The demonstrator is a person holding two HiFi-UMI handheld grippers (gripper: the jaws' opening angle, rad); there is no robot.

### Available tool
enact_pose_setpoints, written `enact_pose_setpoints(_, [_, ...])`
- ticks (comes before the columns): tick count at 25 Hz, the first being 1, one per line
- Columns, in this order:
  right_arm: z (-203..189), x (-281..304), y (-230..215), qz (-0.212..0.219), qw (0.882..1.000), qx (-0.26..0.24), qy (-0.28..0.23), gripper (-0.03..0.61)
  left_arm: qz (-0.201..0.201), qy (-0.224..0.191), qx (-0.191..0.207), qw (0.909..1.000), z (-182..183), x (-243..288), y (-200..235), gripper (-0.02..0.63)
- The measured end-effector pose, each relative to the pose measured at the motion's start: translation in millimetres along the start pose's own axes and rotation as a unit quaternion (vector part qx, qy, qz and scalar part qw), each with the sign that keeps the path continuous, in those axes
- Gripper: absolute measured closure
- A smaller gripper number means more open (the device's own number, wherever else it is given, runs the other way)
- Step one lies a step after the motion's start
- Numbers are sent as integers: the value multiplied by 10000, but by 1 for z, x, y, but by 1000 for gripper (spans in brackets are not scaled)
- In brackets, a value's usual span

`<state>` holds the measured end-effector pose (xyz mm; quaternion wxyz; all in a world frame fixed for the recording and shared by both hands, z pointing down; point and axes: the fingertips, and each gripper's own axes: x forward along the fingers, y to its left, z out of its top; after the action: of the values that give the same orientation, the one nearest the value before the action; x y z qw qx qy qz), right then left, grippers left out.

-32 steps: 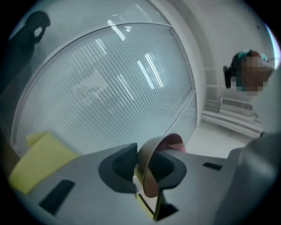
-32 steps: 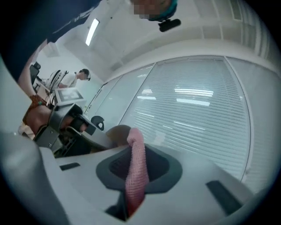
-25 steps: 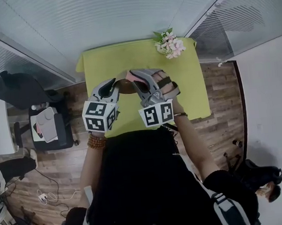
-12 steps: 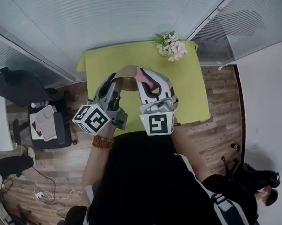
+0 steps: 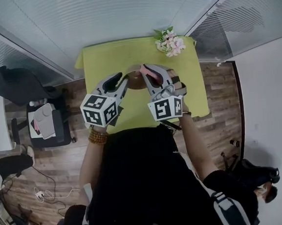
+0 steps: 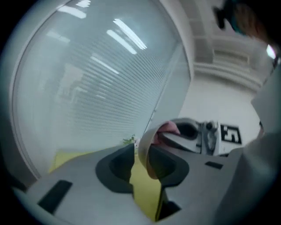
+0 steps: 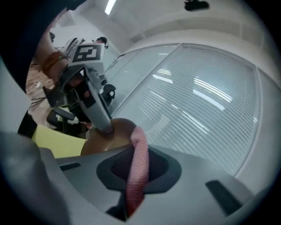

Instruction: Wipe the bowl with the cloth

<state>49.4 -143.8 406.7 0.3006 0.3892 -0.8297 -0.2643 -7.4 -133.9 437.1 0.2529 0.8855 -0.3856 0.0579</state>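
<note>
Brown bowl [image 5: 135, 81] over green table [image 5: 108, 58], wood floor [image 5: 223, 93]

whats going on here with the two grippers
A person works two hand-held grippers over a green table. The right gripper is shut on a pink cloth, held close to the brown bowl. The bowl's rim sits between the jaws of the left gripper, which are opening.

Yellow-green table [image 5: 102, 64] bears flowers [image 5: 170, 43] at its far-right corner.
</note>
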Motion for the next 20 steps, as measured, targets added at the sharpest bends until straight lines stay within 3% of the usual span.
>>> enact_pose_setpoints(2, [5,3,7,282,9978,-592,-52,551,261,338,1028,9938,-1,9,-1,523])
enact_pose_setpoints(4, [13,7,17,522,9943,-915,-142,551,431,441,1253,9902,1,19,1,542])
enact_pose_setpoints(6, [17,9,22,546,9939,-946,-157,551,522,463,1135,9911,0,24,4,579])
enact_pose_setpoints(8, [19,7,19,412,9969,-637,-216,551,504,271,818,9950,3,21,5,577])
enact_pose_setpoints(11, [28,3,3,2,9992,-12,-409,549,487,-391,162,9979,19,10,5,571])
enact_pose_setpoints(14, [39,-4,-14,-393,9950,654,-644,549,279,-1135,-780,9901,37,-5,4,561])
enact_pose_setpoints(16, [50,-12,-20,-599,9905,954,-787,549,49,-1624,-1399,9767,48,-17,4,557])
enact_pose_setpoints(19, [64,-24,-23,-940,9817,1347,-966,548,-467,-2375,-2523,9369,62,-34,5,537])
enact_pose_setpoints(20, [66,-26,-23,-1074,9783,1444,-1025,546,-597,-2477,-2715,9281,62,-36,4,531])
